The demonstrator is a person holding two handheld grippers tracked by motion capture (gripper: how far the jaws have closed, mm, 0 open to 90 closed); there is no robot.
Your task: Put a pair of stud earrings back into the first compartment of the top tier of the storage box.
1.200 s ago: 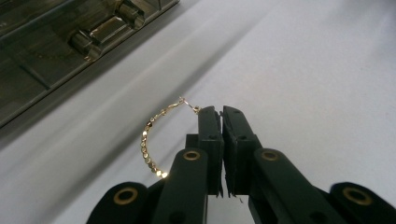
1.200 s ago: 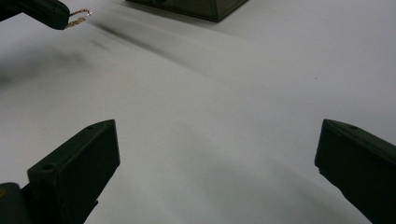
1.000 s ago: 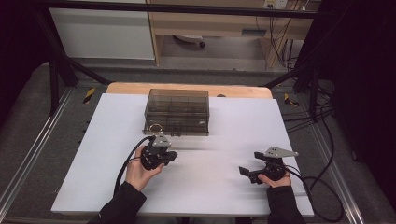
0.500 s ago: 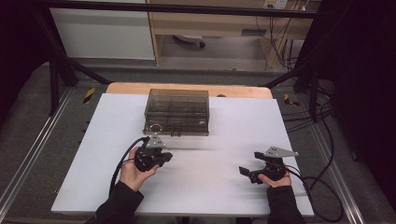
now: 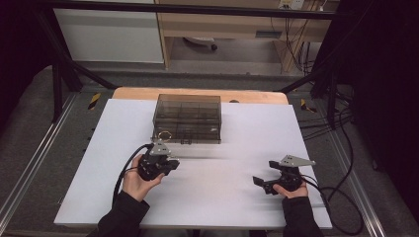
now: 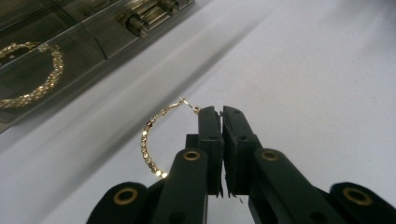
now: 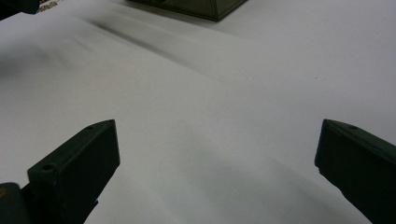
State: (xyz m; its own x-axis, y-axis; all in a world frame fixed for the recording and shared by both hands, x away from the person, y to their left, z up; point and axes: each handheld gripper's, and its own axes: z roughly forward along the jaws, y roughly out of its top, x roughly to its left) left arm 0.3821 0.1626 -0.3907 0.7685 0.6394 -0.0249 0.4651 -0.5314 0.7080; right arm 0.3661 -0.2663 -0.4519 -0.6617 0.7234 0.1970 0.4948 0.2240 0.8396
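My left gripper is shut on a thin gold chain, which curves out to the left of its jaws just above the white table. From above, that left gripper sits a little in front of the dark see-through organiser box. A second gold chain lies coiled inside the box's front left compartment, seen as a small gold ring in the high view. My right gripper rests open at the table's front right, nothing between its jaws.
The white table top spreads between the two hands. The box's front latches face me. Cables trail off the right side, and a wooden strip runs behind the white sheet.
The left hand has drawn back from the box front toward the near left, gripper shut on the chain. The right gripper has stayed in place.
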